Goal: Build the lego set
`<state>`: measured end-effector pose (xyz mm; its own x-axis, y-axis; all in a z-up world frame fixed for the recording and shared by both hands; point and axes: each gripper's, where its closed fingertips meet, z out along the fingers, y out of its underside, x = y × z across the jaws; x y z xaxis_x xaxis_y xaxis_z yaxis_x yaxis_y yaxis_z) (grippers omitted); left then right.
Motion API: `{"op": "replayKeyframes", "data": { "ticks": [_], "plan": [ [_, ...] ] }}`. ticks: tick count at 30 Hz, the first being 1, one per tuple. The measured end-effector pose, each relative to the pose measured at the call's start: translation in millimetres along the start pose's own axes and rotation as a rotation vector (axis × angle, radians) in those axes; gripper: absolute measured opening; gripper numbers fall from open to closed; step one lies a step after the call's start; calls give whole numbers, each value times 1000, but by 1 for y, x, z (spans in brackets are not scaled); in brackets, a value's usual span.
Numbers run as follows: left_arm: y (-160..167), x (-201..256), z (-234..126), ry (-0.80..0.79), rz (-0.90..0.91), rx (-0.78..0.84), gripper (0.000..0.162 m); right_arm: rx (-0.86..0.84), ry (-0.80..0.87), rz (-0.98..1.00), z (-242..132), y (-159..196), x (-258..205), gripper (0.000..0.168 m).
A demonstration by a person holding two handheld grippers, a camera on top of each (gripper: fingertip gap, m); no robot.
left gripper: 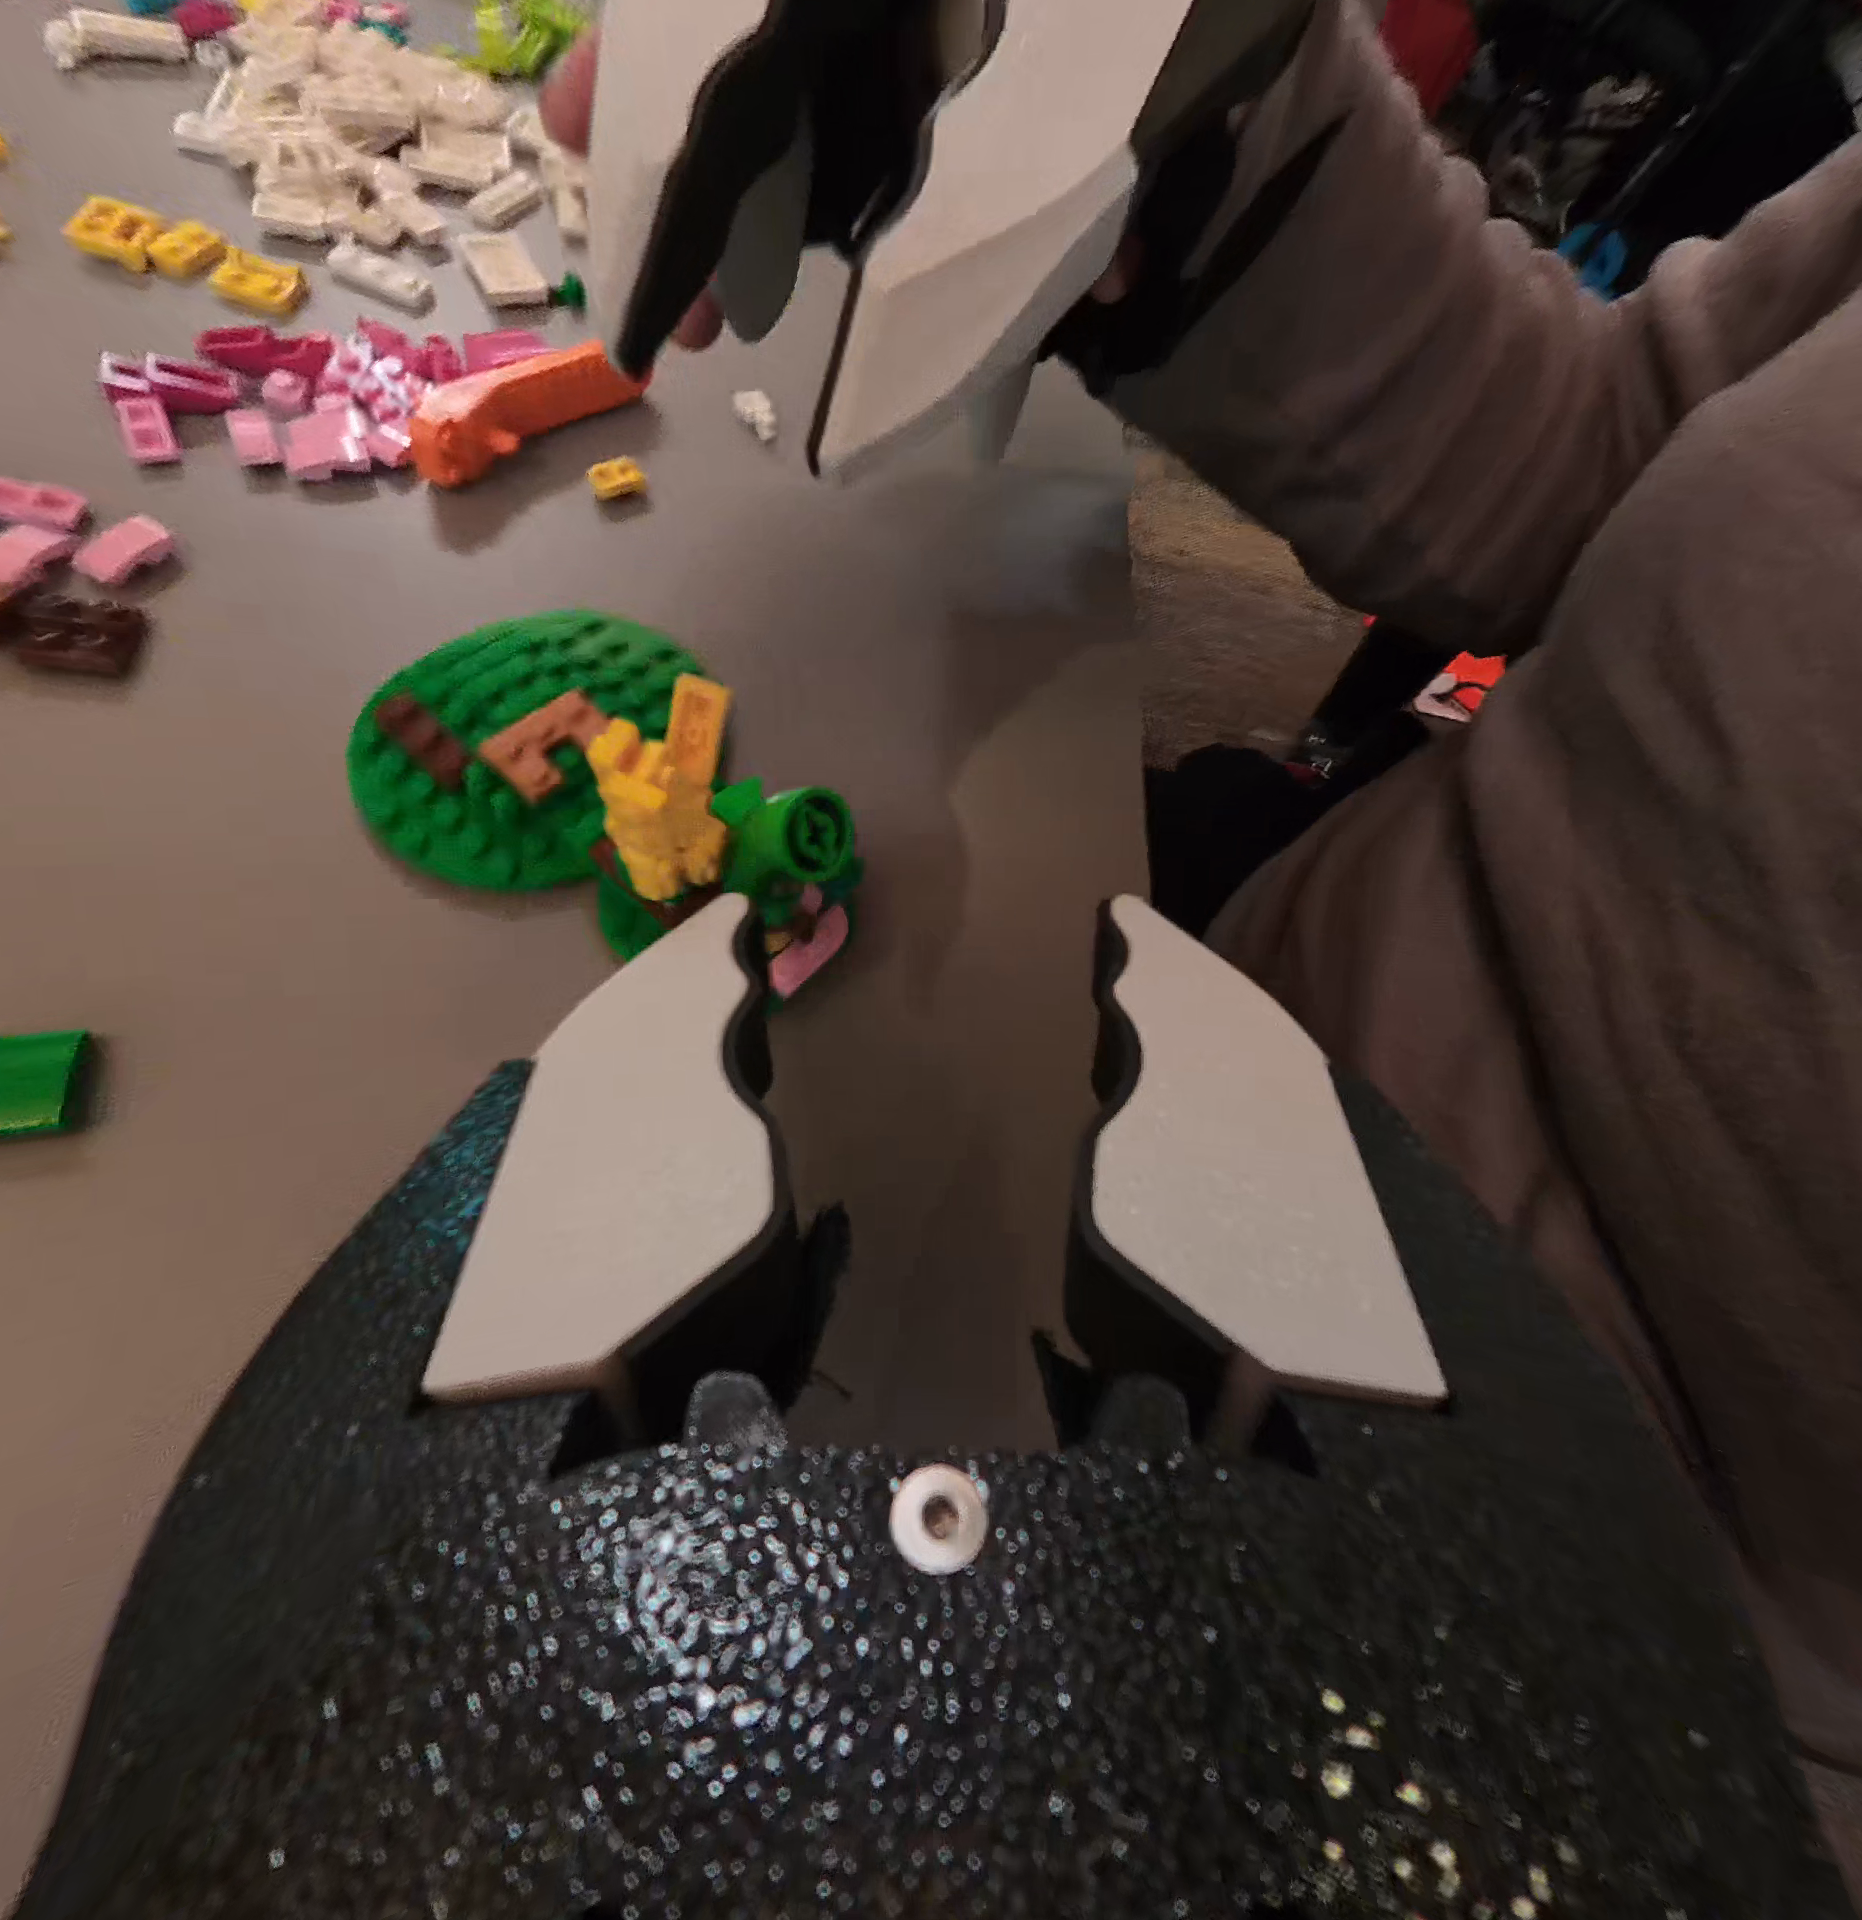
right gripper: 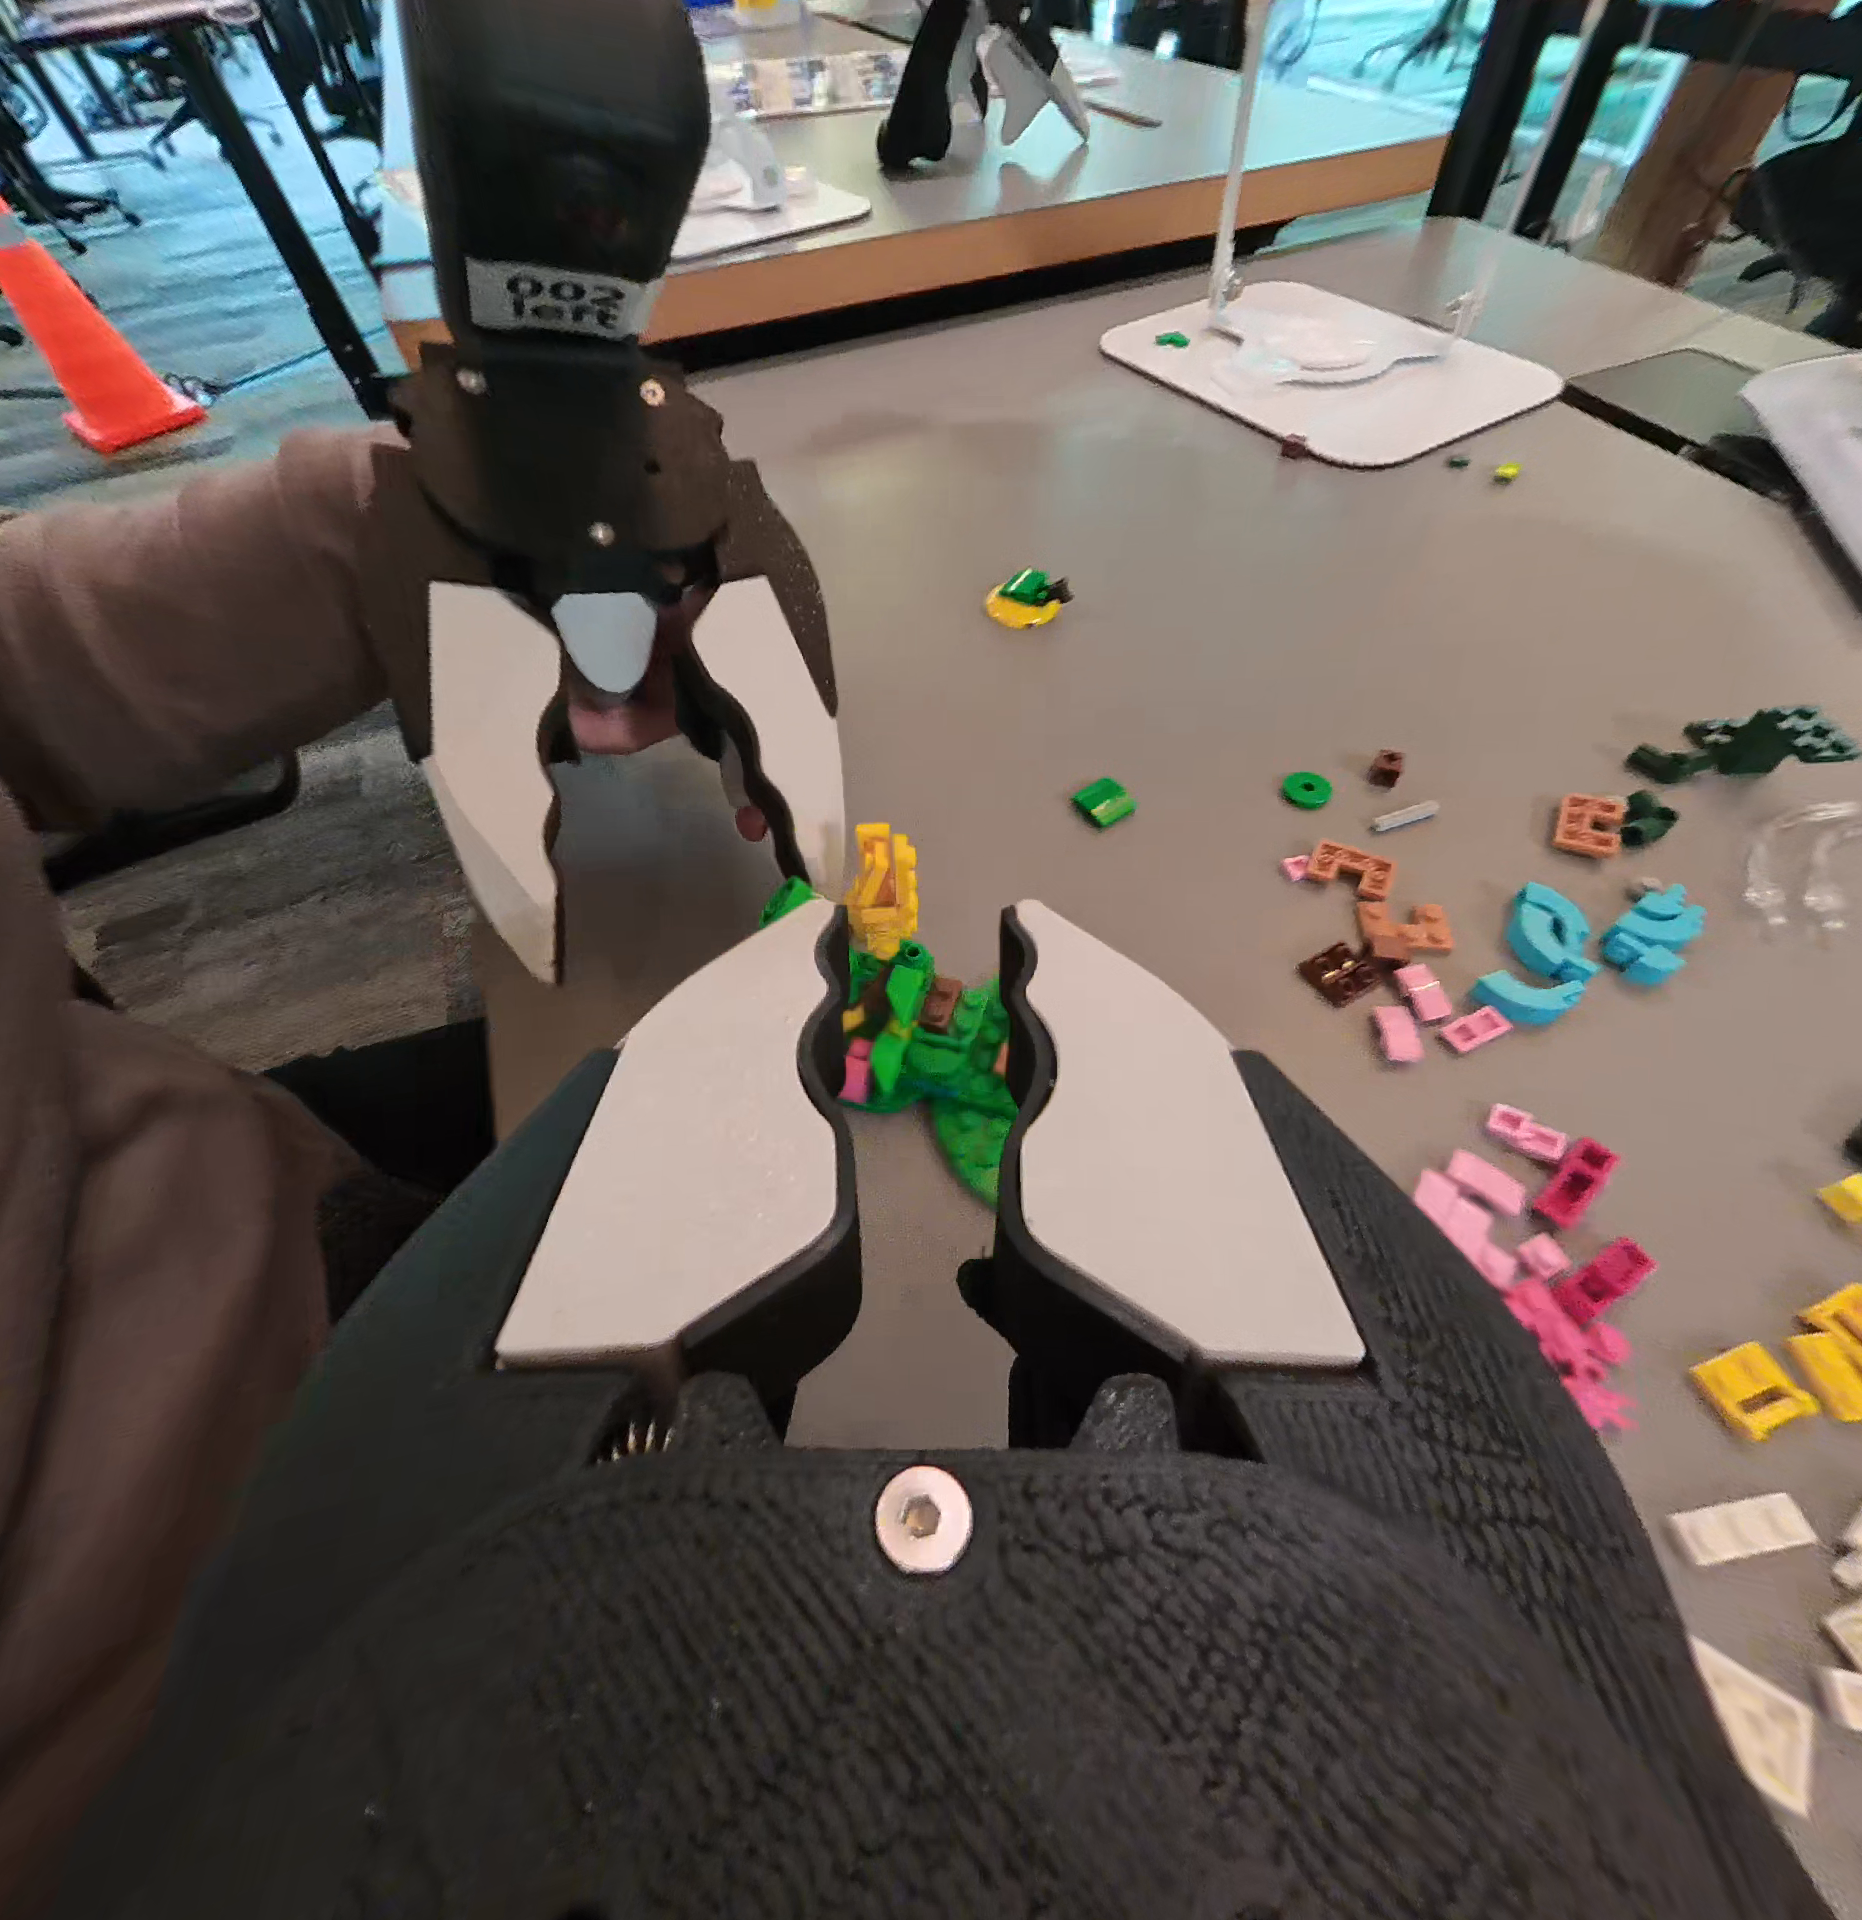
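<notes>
The partly built lego model stands on the grey table: a round green plate with brown pieces, a yellow stack and a green cylinder at its edge. My left gripper is open and empty, with its left fingertip just in front of the model. It also shows in the right wrist view, open, hovering left of the model. My right gripper is open and empty, above the model, whose green plate and yellow stack show through its gap. In the left wrist view it hangs above the table, behind the model.
Loose bricks lie sorted by colour: white pile, yellow, pink, an orange tool, blue curved pieces, dark green leaves. A white stand base sits at the back. The table edge runs at the left, by my sleeve. Spacing between my two grippers at the tips: around 8 centimeters.
</notes>
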<state>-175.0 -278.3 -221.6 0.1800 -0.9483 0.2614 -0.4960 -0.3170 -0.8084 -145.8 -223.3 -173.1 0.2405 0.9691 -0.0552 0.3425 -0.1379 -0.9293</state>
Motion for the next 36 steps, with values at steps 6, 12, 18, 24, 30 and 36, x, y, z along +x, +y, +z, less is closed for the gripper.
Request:
{"op": "replayKeyframes", "data": {
  "ticks": [6, 12, 18, 24, 30, 36],
  "plan": [
    [-21, -27, -18, -214, 112, 203, 16, -74, -143, 11, 3, 8, -31, 25],
    [-24, -27, -7, -258, 179, 210, 32, -191, -203, -71, 12, 16, -39, 28],
    [-7, -31, 13, -231, 201, 77, 38, -277, -263, -165, 13, 22, -36, 28],
    [9, -41, 24, -228, 234, -100, 43, -351, -317, -237, 15, 24, -36, 30],
    [1, -43, 23, -204, 231, -72, 42, -402, -341, -273, 18, 28, -36, 31],
    [-1, -45, 28, -171, 211, -69, 40, -392, -349, -267, 19, 27, -36, 31]
  ]
}}
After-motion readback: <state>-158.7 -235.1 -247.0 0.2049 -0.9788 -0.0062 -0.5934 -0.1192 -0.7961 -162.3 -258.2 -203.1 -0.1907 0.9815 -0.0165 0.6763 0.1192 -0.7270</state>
